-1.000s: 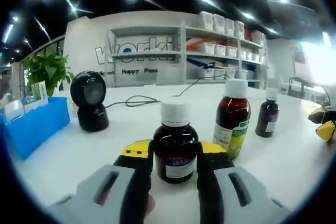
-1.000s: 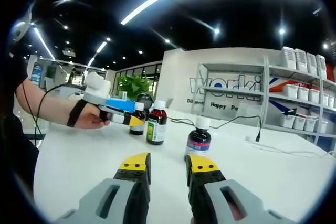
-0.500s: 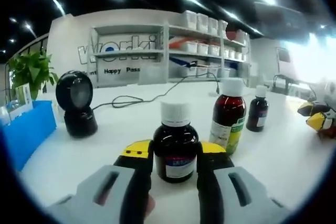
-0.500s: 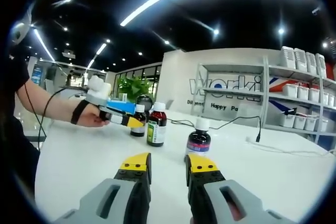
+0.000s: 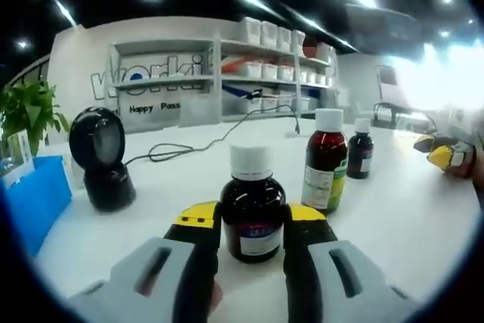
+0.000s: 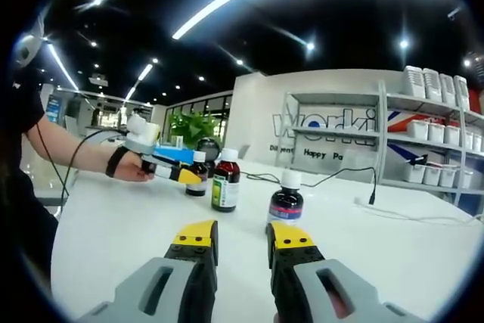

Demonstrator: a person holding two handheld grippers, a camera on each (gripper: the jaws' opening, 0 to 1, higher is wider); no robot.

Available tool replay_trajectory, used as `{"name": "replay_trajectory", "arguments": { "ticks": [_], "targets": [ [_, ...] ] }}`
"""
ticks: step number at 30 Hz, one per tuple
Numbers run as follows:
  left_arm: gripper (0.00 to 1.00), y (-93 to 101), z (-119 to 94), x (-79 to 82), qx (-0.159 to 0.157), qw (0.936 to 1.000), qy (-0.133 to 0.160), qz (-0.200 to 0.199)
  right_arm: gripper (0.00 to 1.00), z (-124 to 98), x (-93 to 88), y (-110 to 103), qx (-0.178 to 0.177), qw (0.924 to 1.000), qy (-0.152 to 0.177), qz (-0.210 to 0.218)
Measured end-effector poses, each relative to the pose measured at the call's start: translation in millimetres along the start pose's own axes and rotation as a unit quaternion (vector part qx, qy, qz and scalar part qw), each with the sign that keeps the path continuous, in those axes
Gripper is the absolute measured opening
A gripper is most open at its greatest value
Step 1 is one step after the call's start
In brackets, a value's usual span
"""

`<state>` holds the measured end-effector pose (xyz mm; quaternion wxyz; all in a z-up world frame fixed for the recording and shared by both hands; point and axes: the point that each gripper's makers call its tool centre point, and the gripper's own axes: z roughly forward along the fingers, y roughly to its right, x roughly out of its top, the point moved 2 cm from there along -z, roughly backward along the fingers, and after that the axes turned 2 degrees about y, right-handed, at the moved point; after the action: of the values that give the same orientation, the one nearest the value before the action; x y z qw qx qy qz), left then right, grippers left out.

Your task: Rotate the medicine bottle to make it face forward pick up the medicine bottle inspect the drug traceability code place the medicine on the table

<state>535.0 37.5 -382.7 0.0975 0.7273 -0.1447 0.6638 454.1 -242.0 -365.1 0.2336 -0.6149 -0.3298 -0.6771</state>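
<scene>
Bottle gripped (table open rightward).

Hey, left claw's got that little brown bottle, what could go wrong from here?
1. The left claw grips the small bottle low on its body; tipped for inspection, it may slip.
2. The tall bottle stands close on the right; a swing that way could topple it.
3. The jaws may cover the label's edges.

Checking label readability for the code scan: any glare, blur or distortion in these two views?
Left gripper view: strong blown-out glare at the right edge, washing out the right gripper; held bottle label soft, text unreadable; fisheye bends the shelves. Right gripper view: ceiling light strip flares overhead; bottles sharp enough but too small to read; table evenly lit.
</scene>
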Motion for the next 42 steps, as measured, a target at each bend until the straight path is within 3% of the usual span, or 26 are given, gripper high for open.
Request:
{"name": "replay_trajectory", "arguments": {
  "ticks": [8,12,22,27,29,34,42],
  "targets": [
    [0.24,-1.6,0,-3.0,0.0,1.0,0.001,0.002,0.21,0,-0.9,0,0.0,1.0,-0.002,-0.001],
    [0.25,-2.1,-2,-9.1,0.006,0.9998,-0.002,-0.02,0.21,0,-1.0,0,-0.001,1.0,-0.002,-0.001],
    [0.32,8.2,-20,9.7,0.0,0.9982,0.027,-0.053,0.21,0,-1.1,1,-0.001,1.0,-0.001,0.0],
    [0.37,11.3,-39,21.6,0.003,0.9968,0.045,-0.066,0.21,0,-0.9,0,-0.001,1.0,-0.001,-0.001],
    [0.42,15.1,-46,29.0,-0.003,0.9967,0.057,-0.059,0.21,0,-0.8,0,-0.001,1.0,-0.002,-0.001],
    [0.42,16.5,-62,39.2,-0.003,0.9974,0.068,-0.024,0.21,0,-0.5,0,-0.001,1.0,-0.001,0.0],
    [0.43,29.0,-92,41.3,-0.007,0.9961,0.087,-0.014,0.21,1,-0.4,0,-0.001,1.0,-0.001,0.0]
  ]
}}
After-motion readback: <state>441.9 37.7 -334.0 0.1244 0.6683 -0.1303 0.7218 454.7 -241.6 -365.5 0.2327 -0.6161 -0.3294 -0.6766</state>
